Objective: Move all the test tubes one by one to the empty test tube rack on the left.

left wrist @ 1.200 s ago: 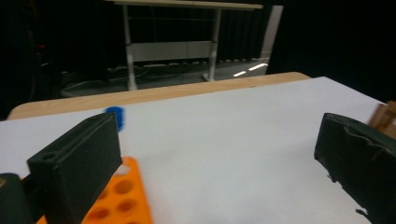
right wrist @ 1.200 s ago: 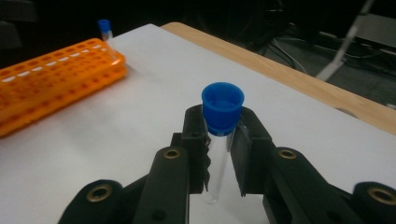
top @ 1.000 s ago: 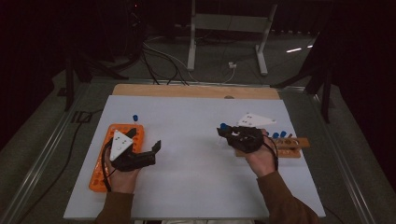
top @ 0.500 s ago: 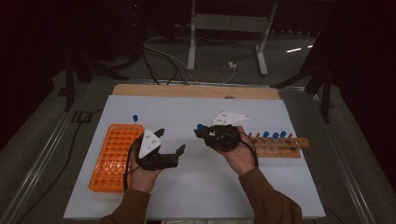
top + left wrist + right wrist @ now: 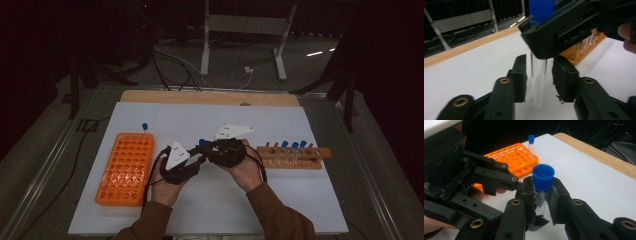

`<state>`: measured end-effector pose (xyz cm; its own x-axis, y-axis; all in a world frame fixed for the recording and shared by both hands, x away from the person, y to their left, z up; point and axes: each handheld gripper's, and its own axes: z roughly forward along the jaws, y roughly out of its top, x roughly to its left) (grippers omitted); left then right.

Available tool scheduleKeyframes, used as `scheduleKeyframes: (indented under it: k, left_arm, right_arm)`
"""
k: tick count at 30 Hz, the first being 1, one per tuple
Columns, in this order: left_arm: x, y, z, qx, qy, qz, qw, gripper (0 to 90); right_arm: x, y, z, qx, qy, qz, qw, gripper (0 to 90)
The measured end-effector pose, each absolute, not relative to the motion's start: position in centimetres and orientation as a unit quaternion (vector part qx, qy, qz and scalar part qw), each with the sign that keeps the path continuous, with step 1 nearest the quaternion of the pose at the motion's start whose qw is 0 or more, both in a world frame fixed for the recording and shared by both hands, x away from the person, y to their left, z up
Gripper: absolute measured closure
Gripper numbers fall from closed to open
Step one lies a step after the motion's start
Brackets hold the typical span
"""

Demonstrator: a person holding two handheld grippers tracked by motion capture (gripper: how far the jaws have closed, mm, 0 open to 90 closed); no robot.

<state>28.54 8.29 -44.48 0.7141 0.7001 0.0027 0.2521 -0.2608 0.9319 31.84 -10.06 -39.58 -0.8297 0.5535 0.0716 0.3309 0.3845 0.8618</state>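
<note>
Now, right gripper (image 5: 541, 202) clamping one blue-capped tube (image 5: 542, 185), left gripper (image 5: 539, 75) closing around it, untouched.

Two grippers meeting mid-table over white sheet (image 5: 150, 120): left gripper (image 5: 196, 161) beside right gripper (image 5: 204, 148), blue-capped tube (image 5: 202, 143) at their tips. Orange rack (image 5: 125, 167) to the left, one tube (image 5: 144, 126) at its far corner. Wooden rack (image 5: 292, 157) with blue-capped tubes to the right

A dark room — grey floor (image 5: 350, 125) strewn with cables (image 5: 175, 60), a metal stand (image 5: 245, 30) behind.
</note>
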Motion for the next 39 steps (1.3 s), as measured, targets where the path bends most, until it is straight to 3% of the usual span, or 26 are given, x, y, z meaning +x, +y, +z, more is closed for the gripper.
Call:
scheduleKeyframes:
  k: [6, 11, 17, 23, 29, 39]
  left_arm:
    - [28.6, 8.4, -44.6, 0.764, 0.313, 0.21, 0.524, 76.8]
    - [28.6, 8.4, -44.7, 0.764, 0.31, 0.209, 0.526, 77.8]
    - [28.7, 8.7, -44.7, 0.766, 0.314, 0.212, 0.52, 78.0]
    - [28.9, 9.8, -44.4, 0.756, 0.333, 0.221, 0.519, 78.1]
    - [29.2, 11.3, -44.1, 0.745, 0.354, 0.232, 0.515, 78.1]
    - [29.8, 14.3, -44.0, 0.721, 0.396, 0.24, 0.516, 78.0]
  right_arm:
    - [31.8, -10.3, -39.9, 0.268, 0.823, 0.489, 0.109, 76.3]
    - [31.8, -10.5, -40.0, 0.268, 0.822, 0.492, 0.106, 74.6]
    - [32.0, -11.5, -39.7, 0.278, 0.802, 0.521, 0.09, 45.5]
    - [32.1, -12.4, -39.9, 0.299, 0.795, 0.516, 0.11, 14.3]
    - [32.1, -13.8, -40.8, 0.312, 0.793, 0.507, 0.13, 2.7]
    - [31.5, -16.7, -41.1, 0.329, 0.788, 0.495, 0.164, 0.0]
